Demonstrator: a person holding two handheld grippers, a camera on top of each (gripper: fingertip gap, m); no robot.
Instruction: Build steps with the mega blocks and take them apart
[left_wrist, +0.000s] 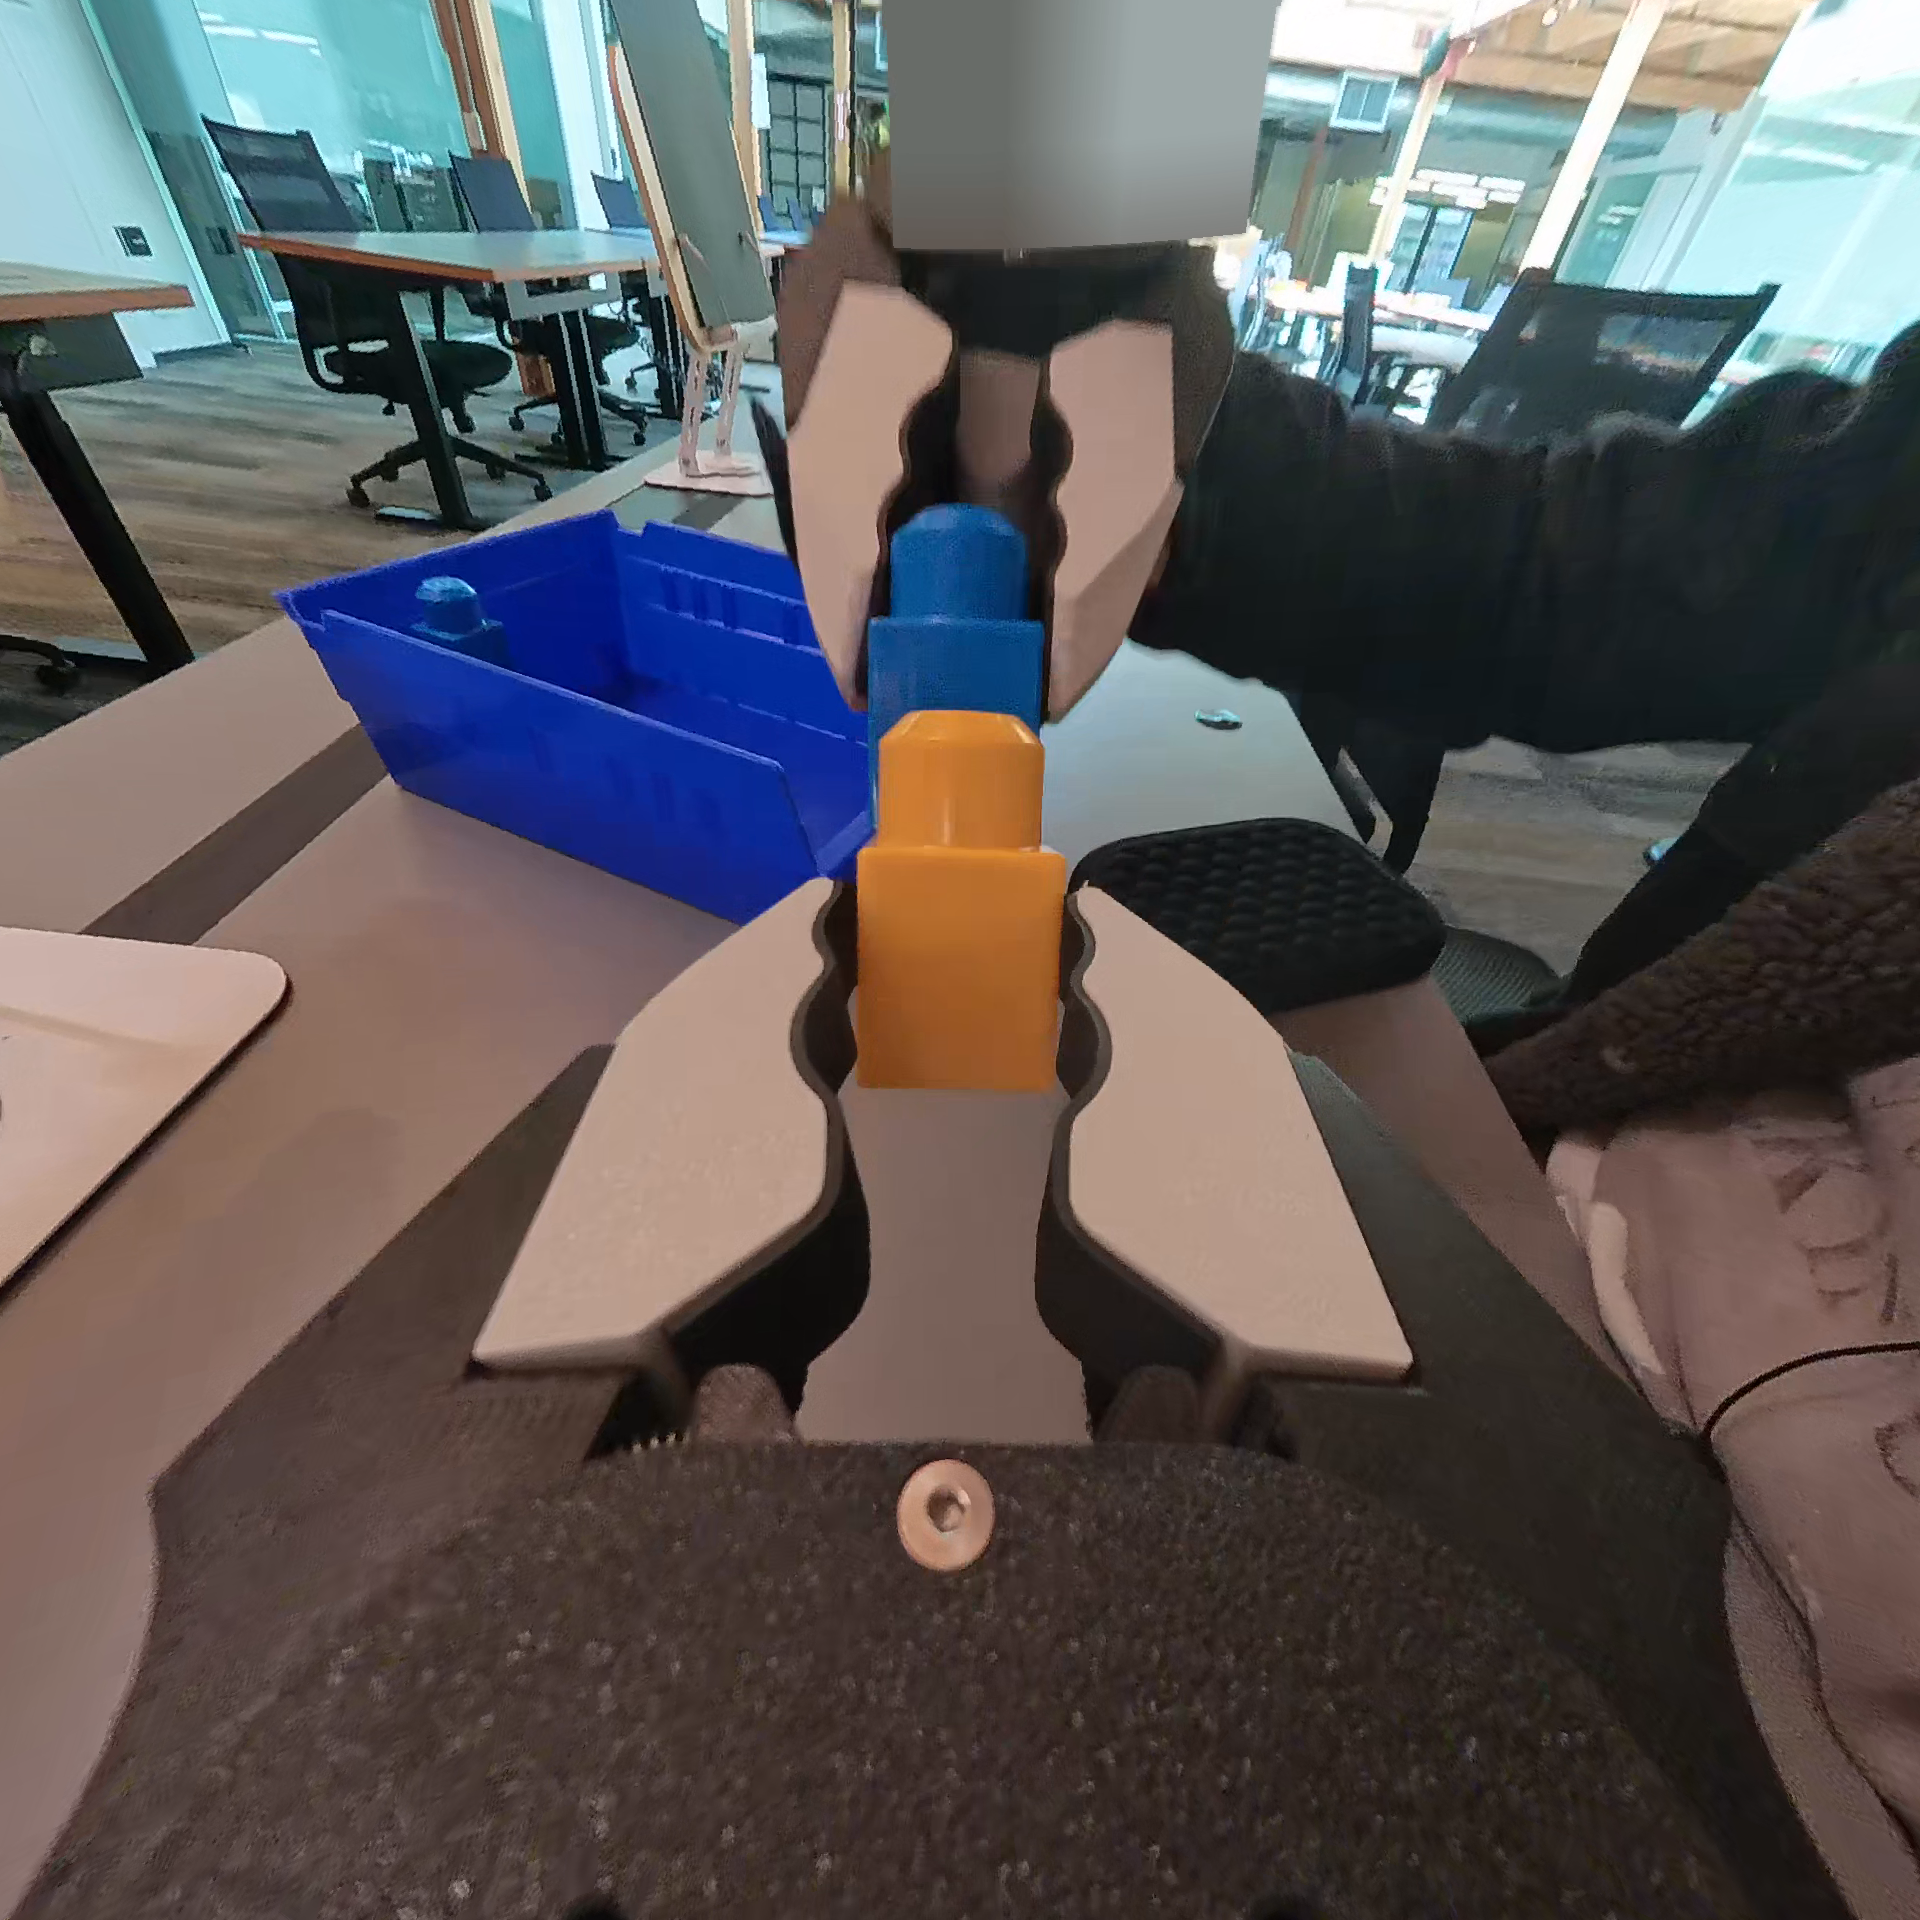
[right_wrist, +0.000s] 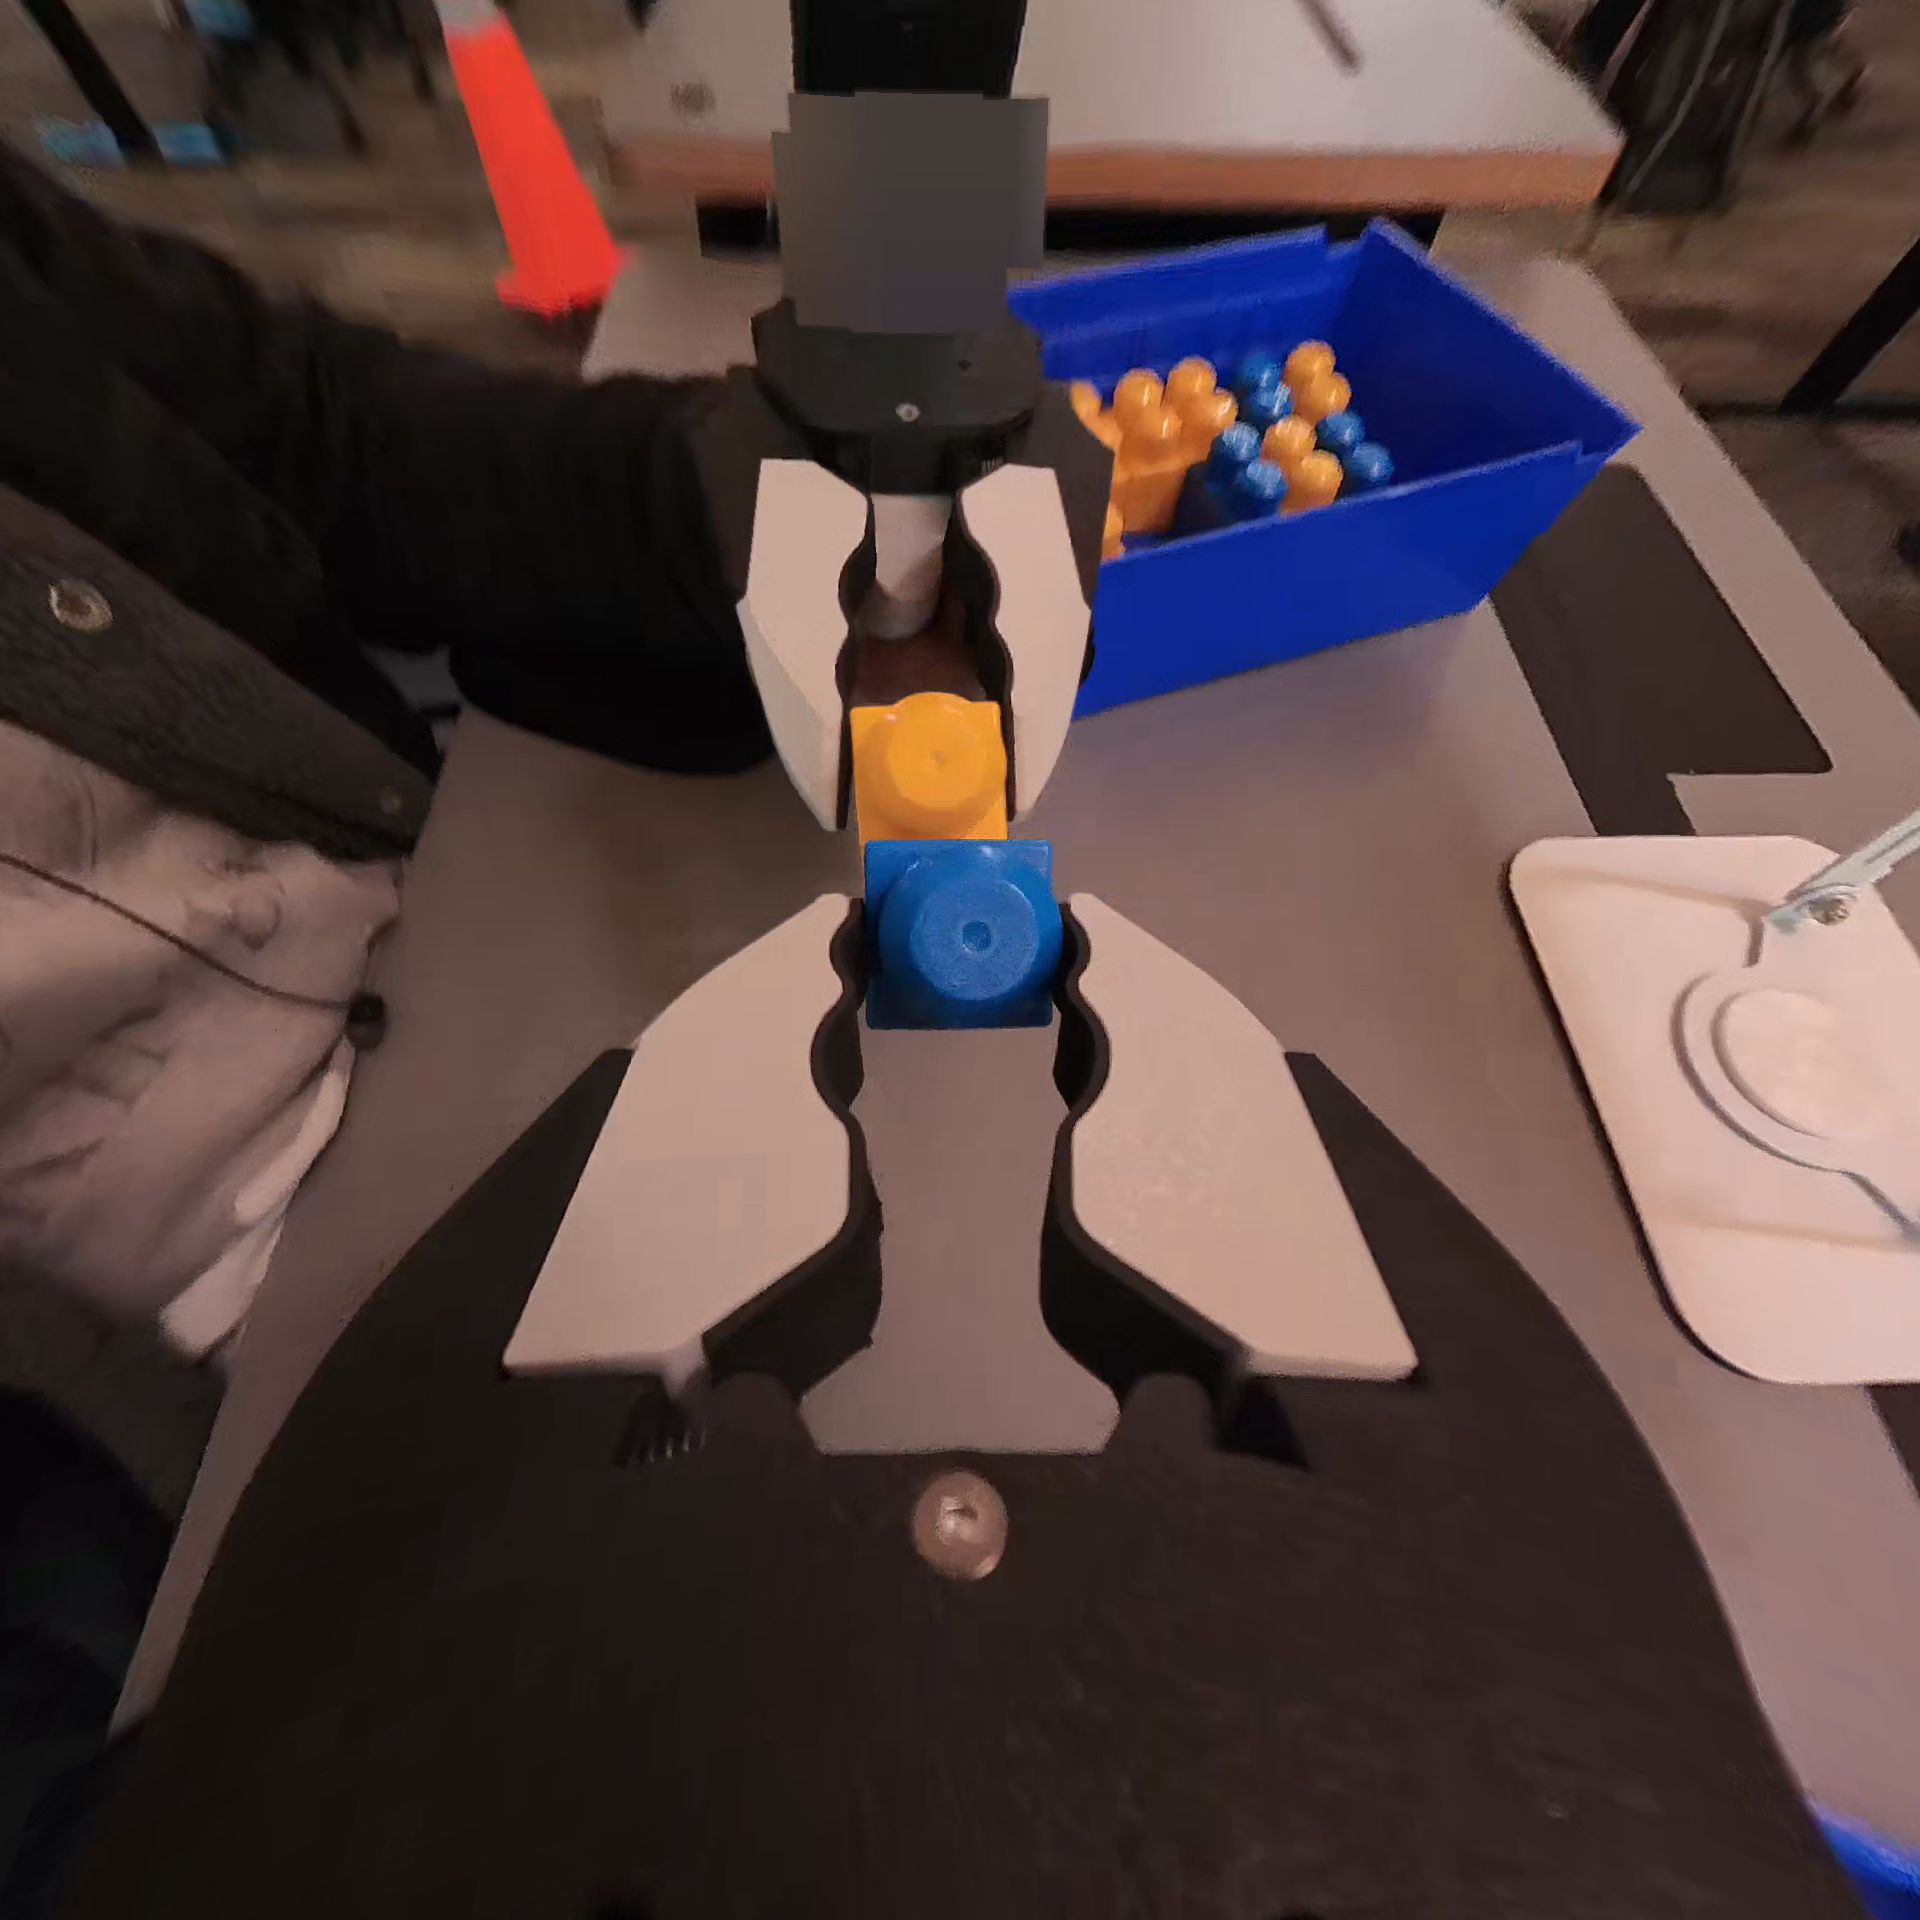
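Observation:
My left gripper (left_wrist: 956, 914) is shut on an orange one-stud block (left_wrist: 956, 977), stud up, above the grey table (left_wrist: 416, 1039). My right gripper (left_wrist: 951, 701) faces it from the far side, shut on a blue one-stud block (left_wrist: 956, 634). In the right wrist view my right gripper (right_wrist: 961, 925) holds the blue block (right_wrist: 961, 940) and the left gripper (right_wrist: 925, 810) holds the orange block (right_wrist: 930, 774). The two blocks sit side by side and seem to touch. A blue bin (right_wrist: 1299, 613) holds several orange and blue blocks (right_wrist: 1226, 436).
The blue bin (left_wrist: 582, 769) stands left of the blocks in the left wrist view. A white flat pad (right_wrist: 1714, 1091) lies on the table. A person's dark sleeve (right_wrist: 416, 520) and a black mesh chair seat (left_wrist: 1257, 904) are close by. An orange cone (right_wrist: 530, 177) stands beyond the table. My hands' fingertips stand some 4 cm from each other.

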